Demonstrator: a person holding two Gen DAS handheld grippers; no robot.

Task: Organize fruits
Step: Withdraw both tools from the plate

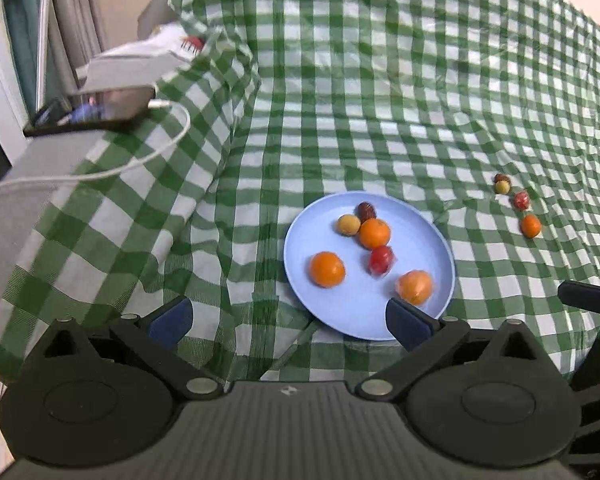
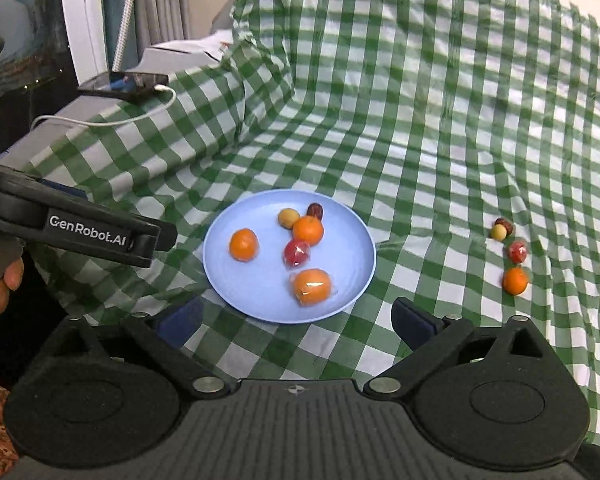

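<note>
A light blue plate [image 1: 320,300] [image 2: 228,280] on the green checked cloth holds several fruits: two bare oranges [image 1: 327,269] [image 2: 243,244], a wrapped orange [image 1: 415,287] [image 2: 311,286], a wrapped red fruit [image 1: 381,259] [image 2: 297,252], a yellow fruit [image 1: 348,225] and a dark red one [image 1: 367,211]. To the right, loose on the cloth, lie an orange [image 1: 531,226] [image 2: 515,280], a wrapped red fruit [image 2: 517,252], a yellow one [image 2: 498,232] and a dark one [image 2: 505,223]. My left gripper [image 1: 288,320] is open and empty near the plate's front edge. My right gripper [image 2: 298,320] is open and empty just in front of the plate.
A phone [image 1: 88,112] [image 2: 124,84] with a white charging cable [image 1: 140,160] lies on a grey ledge at the far left. The cloth rises in folds behind the plate. The left gripper's body [image 2: 80,228] reaches in from the left of the right wrist view.
</note>
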